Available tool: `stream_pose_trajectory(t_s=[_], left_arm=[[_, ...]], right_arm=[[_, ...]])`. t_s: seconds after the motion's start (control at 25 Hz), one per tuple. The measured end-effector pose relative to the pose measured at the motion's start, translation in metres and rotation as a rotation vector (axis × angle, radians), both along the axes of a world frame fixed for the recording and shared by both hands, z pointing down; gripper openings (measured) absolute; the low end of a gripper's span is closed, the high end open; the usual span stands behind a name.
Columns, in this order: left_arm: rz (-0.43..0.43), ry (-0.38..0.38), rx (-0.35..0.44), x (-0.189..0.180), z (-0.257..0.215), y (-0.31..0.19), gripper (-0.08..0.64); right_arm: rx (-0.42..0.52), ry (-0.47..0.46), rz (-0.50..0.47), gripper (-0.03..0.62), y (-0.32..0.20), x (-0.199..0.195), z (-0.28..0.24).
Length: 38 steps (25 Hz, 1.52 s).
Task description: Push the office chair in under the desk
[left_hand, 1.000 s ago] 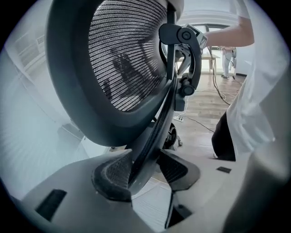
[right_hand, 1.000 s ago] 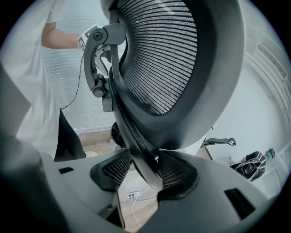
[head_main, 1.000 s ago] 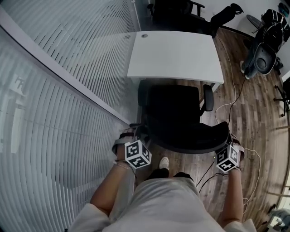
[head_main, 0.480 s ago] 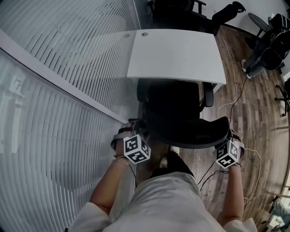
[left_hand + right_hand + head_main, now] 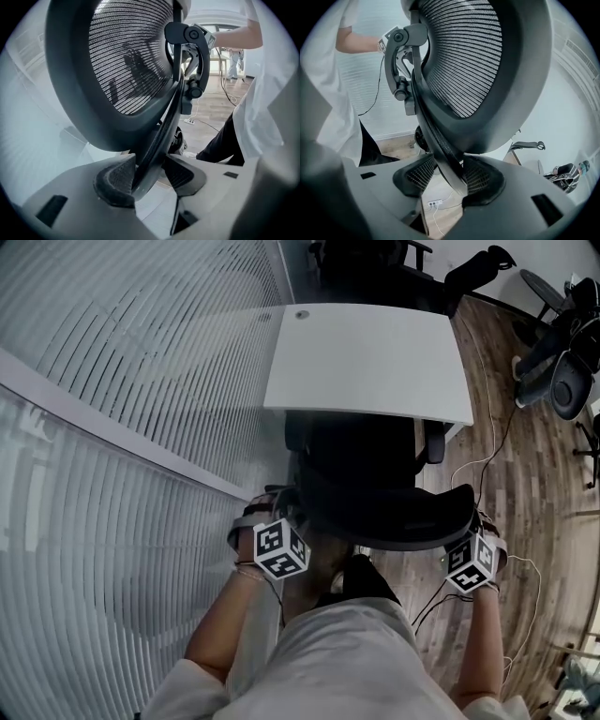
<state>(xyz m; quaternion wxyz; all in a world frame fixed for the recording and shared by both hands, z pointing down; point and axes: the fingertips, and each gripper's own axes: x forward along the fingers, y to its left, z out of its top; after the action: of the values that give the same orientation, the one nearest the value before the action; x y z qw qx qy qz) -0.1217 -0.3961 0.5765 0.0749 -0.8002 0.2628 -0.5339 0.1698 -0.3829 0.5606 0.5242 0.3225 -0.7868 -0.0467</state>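
Office. White bench with black mesh swivel chair at it, more chairs standing nearby, slatted blinds along the wall, wood-plank floor, power strip on it.

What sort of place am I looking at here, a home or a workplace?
Most likely an office. A plain white desk stands beside a long wall of slatted blinds, a black mesh-backed office chair sits at it, and more black chairs stand beyond on the wood floor.

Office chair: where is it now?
Head view, centre: the office chair sits partly under the white desk, backrest clamped by left gripper and right gripper.
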Motion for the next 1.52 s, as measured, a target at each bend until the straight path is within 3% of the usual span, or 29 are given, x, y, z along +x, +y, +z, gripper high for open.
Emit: stream_pose_trajectory(t_s=[0.6,0.8,1.52], left_arm=[[-0.008,0.007,-0.014,0.002,-0.007,-0.019,0.202],[-0.018,-0.022,0.012,0.003,-0.006,-0.052,0.202],[-0.028,-0.020,0.005,0.012,-0.004,-0.102,0.202]], right_arm=[[0.059,-0.010,-0.003,0.212,-0.023,0.002,-0.009],[0.066,-0.006,0.006,0.209,-0.051,0.003,-0.008],[0.081,-0.004,-0.018,0.207,-0.106,0.012,-0.007]])
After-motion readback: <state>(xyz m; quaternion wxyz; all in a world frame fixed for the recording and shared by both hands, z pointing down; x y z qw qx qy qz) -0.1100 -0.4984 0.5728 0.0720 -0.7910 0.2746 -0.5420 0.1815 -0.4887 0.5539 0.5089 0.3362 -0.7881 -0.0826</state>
